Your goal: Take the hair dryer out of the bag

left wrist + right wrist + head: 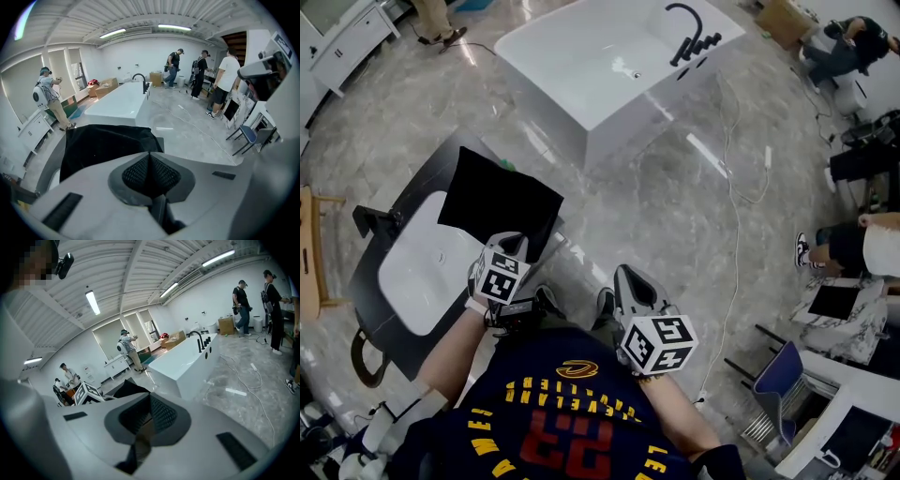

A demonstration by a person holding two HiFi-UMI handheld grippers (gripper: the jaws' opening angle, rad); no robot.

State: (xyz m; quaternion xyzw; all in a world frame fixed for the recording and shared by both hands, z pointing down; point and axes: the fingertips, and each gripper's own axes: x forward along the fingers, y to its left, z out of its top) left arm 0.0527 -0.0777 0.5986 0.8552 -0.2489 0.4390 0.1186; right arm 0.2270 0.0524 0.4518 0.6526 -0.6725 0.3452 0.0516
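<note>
A black bag (499, 199) lies flat on the dark counter (431, 173) to my left, partly over the white basin (427, 267). No hair dryer shows in any view. My left gripper (513, 241) hangs at the bag's near edge with its jaws shut and nothing between them; in the left gripper view the bag (105, 144) spreads just past the closed tips of the left gripper (150, 155). My right gripper (624, 274) is off to the right of the counter, over the floor, shut and empty. Its own view shows the shut right gripper (150, 398) and, beyond it, the bag (125, 389).
A white bathtub (609, 66) with a black faucet (689, 33) stands beyond the counter. A white cable (733, 225) trails across the marble floor. At the right are a person's legs (844, 246) and a blue chair (778, 375). Other people stand far off.
</note>
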